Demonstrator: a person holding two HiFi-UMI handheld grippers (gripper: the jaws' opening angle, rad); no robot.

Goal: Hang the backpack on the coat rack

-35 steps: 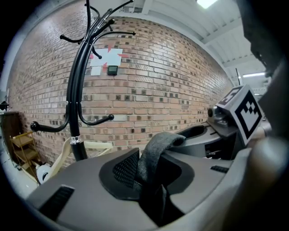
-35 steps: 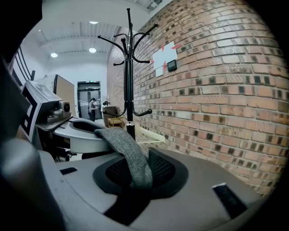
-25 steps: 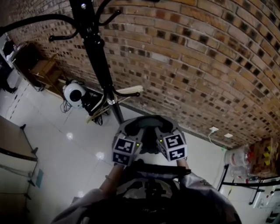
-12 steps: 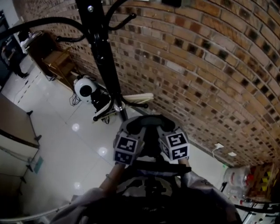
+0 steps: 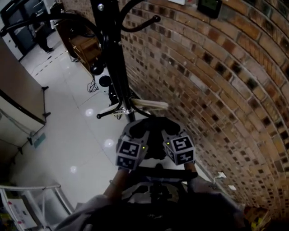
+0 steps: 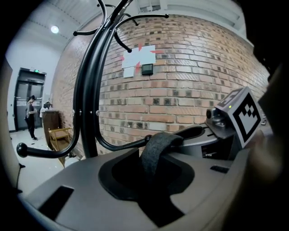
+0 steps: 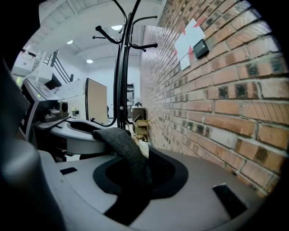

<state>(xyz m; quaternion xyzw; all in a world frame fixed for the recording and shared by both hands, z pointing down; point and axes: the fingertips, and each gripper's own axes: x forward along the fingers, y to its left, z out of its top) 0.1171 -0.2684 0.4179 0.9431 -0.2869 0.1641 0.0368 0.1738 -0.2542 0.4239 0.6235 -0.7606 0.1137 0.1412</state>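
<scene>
- The room has a white glossy floor [image 5: 67, 131] with spots of lamp light on it, and a brick wall [image 5: 216, 90] along the right side.
- A small dark box [image 5: 208, 5] is fixed high on the wall.
- The black coat rack [image 5: 116, 67] stands near the wall, just ahead of the tongs, with curved hooks at several heights.
- By its foot are dark round devices [image 5: 104, 81] with cables and a pale flat piece [image 5: 151, 104]. A wooden chair [image 5: 83, 45] is farther back.
- A person [image 6: 30, 115] stands far off by a door.
- The left tongs [image 5: 137, 130] and right tongs [image 5: 170, 130] are side by side, each closed on the top strap [image 6: 156, 151].
- The backpack [image 5: 156, 196] hangs below them, close to the person's body and apart from the hooks.
</scene>
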